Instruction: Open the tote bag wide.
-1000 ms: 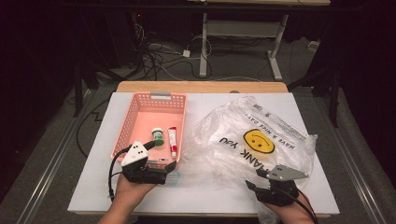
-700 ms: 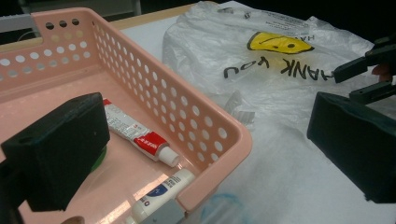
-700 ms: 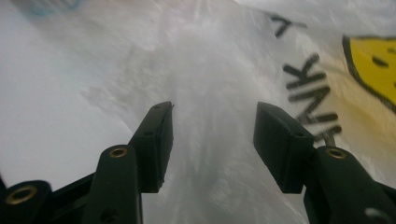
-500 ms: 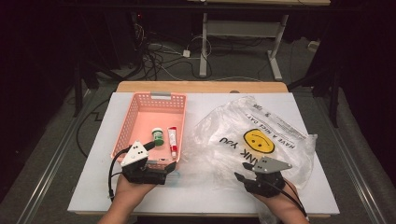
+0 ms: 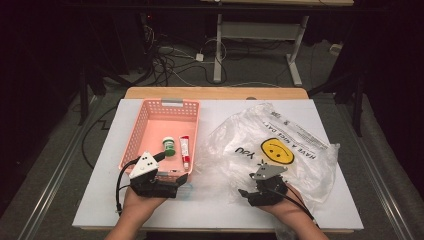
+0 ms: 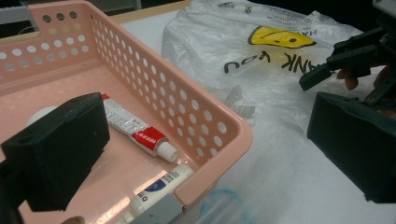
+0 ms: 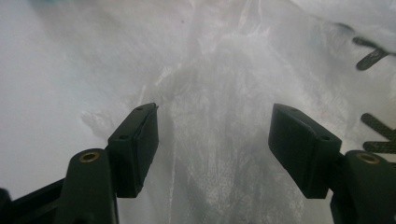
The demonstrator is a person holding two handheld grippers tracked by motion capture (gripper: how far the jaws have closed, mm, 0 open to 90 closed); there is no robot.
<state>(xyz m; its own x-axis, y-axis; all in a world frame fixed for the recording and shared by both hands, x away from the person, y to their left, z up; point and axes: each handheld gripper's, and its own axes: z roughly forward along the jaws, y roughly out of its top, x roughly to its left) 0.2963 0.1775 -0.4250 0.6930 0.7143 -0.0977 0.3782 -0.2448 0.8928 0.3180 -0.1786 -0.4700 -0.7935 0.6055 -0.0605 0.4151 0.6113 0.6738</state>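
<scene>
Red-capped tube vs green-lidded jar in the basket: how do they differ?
The red-capped tube is long, slim and white, and lies flat on the floor of the pink basket; the green-lidded jar is short and round and looks to be standing upright. The tube's colour sits at one end and in a red band; the jar is green over most of what shows. Both rest side by side at the basket's near end, untouched.

Black claws (image 5: 182, 180), grey three-cornered plates (image 5: 143, 164)
</scene>
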